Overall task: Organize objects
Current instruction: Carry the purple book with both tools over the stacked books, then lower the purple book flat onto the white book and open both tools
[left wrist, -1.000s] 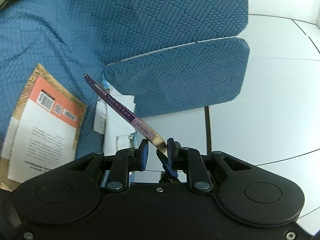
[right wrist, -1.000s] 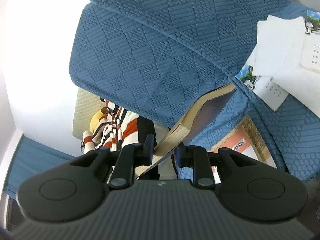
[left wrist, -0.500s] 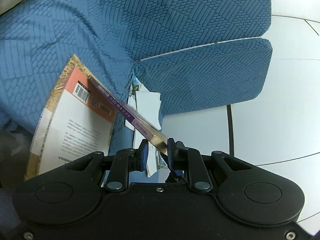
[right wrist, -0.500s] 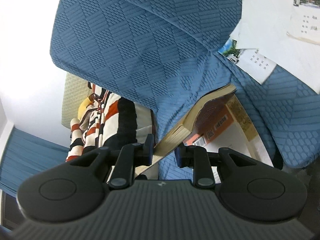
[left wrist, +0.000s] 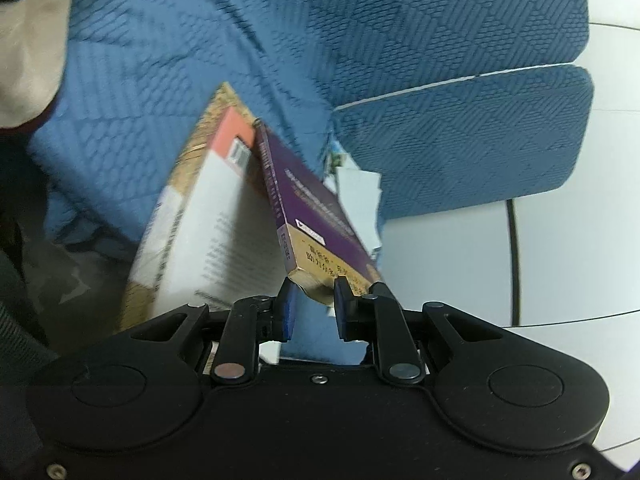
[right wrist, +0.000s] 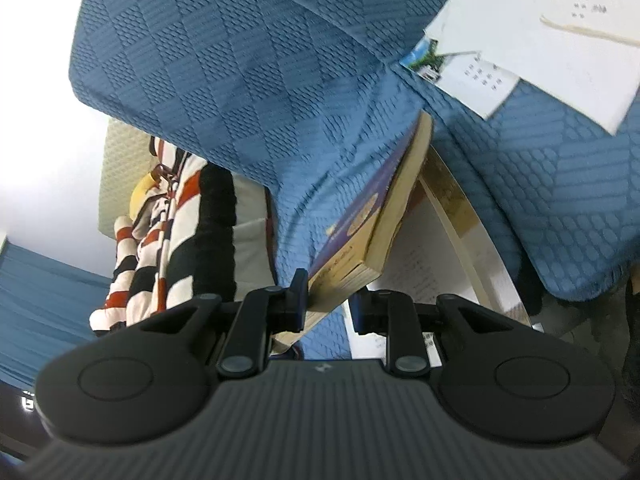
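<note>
A purple paperback book (left wrist: 316, 216) is held between both grippers over a blue sofa seat. My left gripper (left wrist: 313, 300) is shut on its near corner. My right gripper (right wrist: 330, 300) is shut on its other end, where the book (right wrist: 368, 232) shows its yellowed page edge. Under it lies a larger book with a white and orange back cover (left wrist: 208, 224), flat on the seat; it shows in the right wrist view (right wrist: 440, 248) too. The purple book rests tilted against this larger book.
Loose white papers and a photo leaflet (right wrist: 532, 40) lie on the blue sofa cushion (left wrist: 460, 140). A striped red, white and black cloth (right wrist: 176, 224) hangs beside the sofa. White tiled floor (left wrist: 560, 260) lies to the right.
Both grippers have carried the purple book down and over onto the larger white and orange book. The view has closed in on the sofa seat.
</note>
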